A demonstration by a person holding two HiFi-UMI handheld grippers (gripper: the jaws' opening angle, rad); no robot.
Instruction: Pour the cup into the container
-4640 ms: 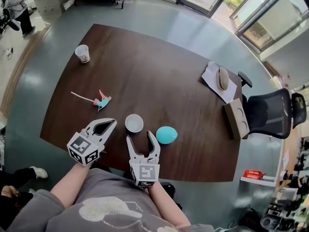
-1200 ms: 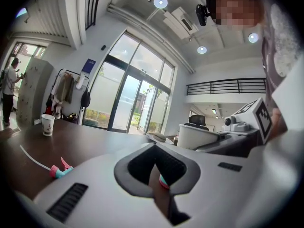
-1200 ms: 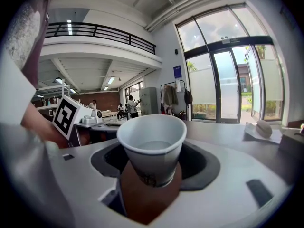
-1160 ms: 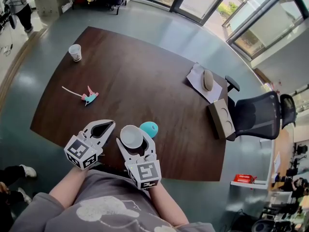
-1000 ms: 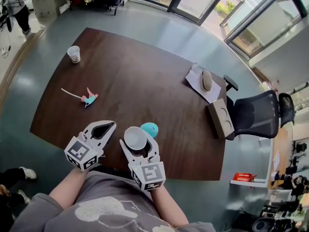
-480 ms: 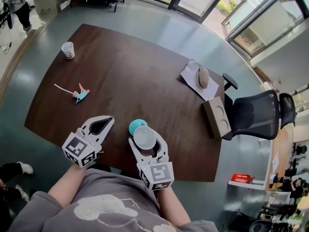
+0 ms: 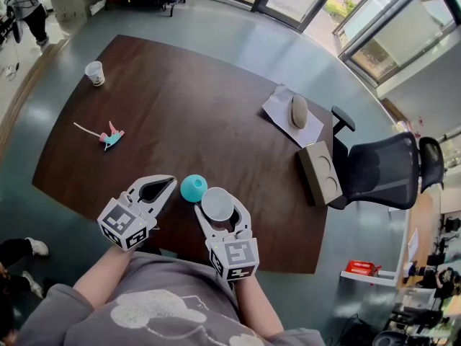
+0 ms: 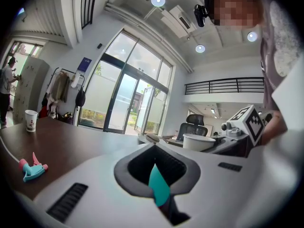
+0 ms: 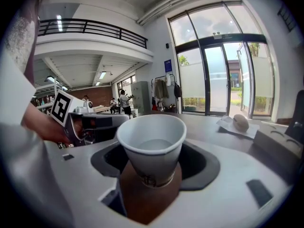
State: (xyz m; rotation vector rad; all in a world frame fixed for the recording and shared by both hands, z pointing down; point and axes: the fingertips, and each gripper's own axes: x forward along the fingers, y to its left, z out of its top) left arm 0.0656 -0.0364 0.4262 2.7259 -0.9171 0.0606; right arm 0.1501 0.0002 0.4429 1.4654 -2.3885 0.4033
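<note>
A white paper cup (image 7: 217,202) stands upright between the jaws of my right gripper (image 7: 218,209), which is shut on it above the table's near edge. In the right gripper view the cup (image 9: 152,146) holds a little clear liquid. The teal round container (image 7: 192,188) sits on the dark table just left of the cup, between my two grippers. My left gripper (image 7: 168,182) hovers left of the container, its jaws shut with nothing in them. In its own view the left gripper (image 8: 154,146) points across the table.
A second paper cup (image 7: 94,73) stands at the table's far left corner and a small teal-and-pink sprayer (image 7: 108,137) lies left. A mouse on paper (image 7: 297,112) and a cardboard box (image 7: 319,171) sit at the right edge by an office chair (image 7: 382,171).
The cup was taken off the table earlier. Over the last second both grippers shifted right: the held cup passed from the container's left to its right side.
</note>
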